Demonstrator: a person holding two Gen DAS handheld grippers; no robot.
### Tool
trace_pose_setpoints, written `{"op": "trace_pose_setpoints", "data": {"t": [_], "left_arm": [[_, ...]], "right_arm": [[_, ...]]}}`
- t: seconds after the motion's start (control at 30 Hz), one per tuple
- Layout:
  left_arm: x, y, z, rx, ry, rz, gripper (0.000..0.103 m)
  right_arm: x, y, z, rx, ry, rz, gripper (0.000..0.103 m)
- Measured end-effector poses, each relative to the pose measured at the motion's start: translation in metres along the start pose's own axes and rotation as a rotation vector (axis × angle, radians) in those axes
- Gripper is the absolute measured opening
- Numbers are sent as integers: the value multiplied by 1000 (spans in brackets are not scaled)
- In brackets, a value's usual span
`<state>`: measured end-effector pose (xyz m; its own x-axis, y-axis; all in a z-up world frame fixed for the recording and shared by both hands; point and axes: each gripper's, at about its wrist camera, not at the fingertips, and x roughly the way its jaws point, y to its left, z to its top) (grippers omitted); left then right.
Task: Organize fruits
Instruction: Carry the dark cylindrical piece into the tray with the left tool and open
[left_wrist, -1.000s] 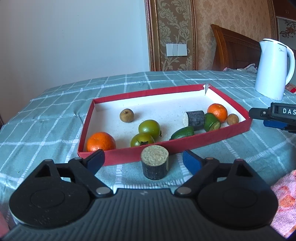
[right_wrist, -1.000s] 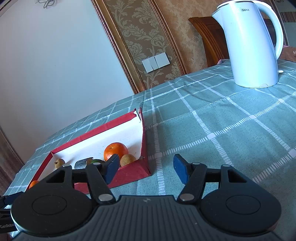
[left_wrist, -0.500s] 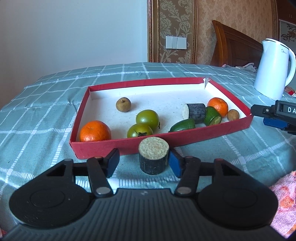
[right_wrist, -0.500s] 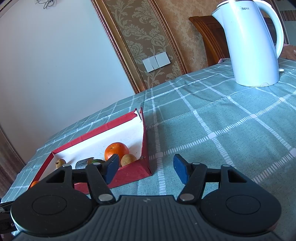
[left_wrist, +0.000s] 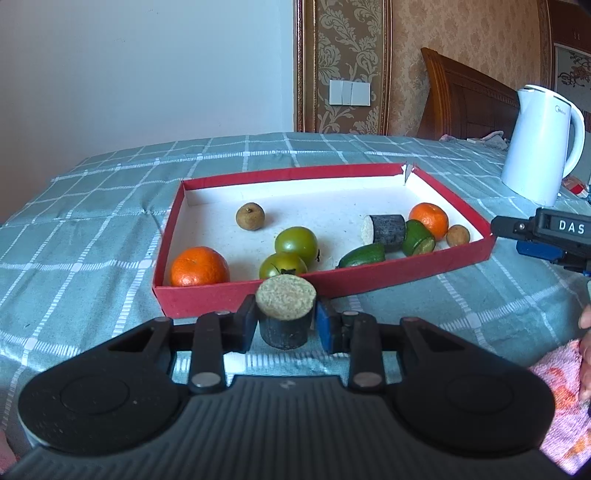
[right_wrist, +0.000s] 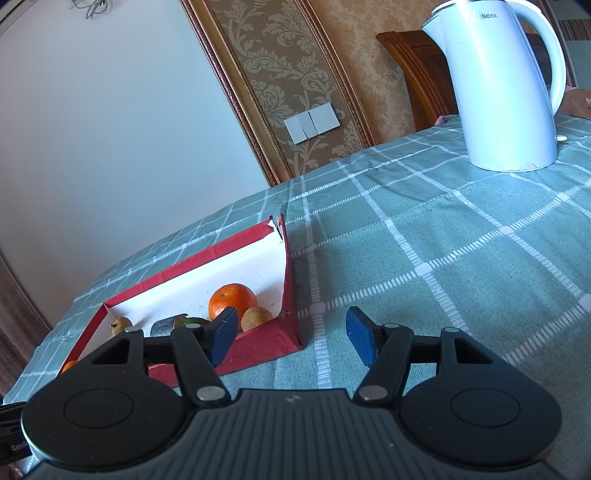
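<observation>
Jaws of the left gripper (left_wrist: 285, 325) are closing on a short dark cylinder piece (left_wrist: 286, 315) with a pale, fibrous cut top; it stands upright on the checked tablecloth (left_wrist: 92, 236), and both pads sit against its dark sides.

Directly ahead of that piece lies the red tray (left_wrist: 221, 295), its near wall just beyond the pale top. Inside its white floor, ahead and left of the tool, an orange (left_wrist: 198, 266) rests in the near left corner. Straight ahead sit two green fruits (left_wrist: 290, 250) touching each other, and farther off a small brown round fruit (left_wrist: 250, 216) lies alone. Ahead and right is a cluster: a green wedge (left_wrist: 362, 255), a second dark cylinder (left_wrist: 384, 229) lying on its side, a cut green piece (left_wrist: 417, 238), a smaller orange (left_wrist: 428, 220) and another small brown fruit (left_wrist: 458, 235) against the right wall.

Far right of the tool, the tip of the right gripper (left_wrist: 543, 236) reaches in near the tray's right corner. In its own view the right gripper (right_wrist: 291, 334) stands spread about halfway with only tablecloth between the pads; the tray's corner lies ahead and left of it. Beyond, to the right, a white kettle (right_wrist: 506, 85) stands on the cloth, well apart from the tray. Pink towel (left_wrist: 557, 402) shows at the left view's lower right edge.
</observation>
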<state>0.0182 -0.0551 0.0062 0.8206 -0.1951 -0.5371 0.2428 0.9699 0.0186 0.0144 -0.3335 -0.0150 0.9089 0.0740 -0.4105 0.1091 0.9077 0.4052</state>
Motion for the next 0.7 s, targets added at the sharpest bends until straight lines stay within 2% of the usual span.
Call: {"op": "trace_pose_setpoints", "data": {"t": [0.13, 0.33, 0.47, 0.7], "left_arm": [[-11, 8, 16, -3, -53, 18, 31], [-7, 24, 48, 2, -111, 91, 31], [5, 34, 57, -13, -105, 125, 31], [21, 46, 54, -46, -70, 172, 31]], "right_arm": [[0, 1, 0, 0, 1, 0, 64], [1, 2, -1, 4, 1, 0, 64], [2, 2, -2, 9, 1, 1, 64], [2, 0, -1, 10, 3, 4, 64]]}}
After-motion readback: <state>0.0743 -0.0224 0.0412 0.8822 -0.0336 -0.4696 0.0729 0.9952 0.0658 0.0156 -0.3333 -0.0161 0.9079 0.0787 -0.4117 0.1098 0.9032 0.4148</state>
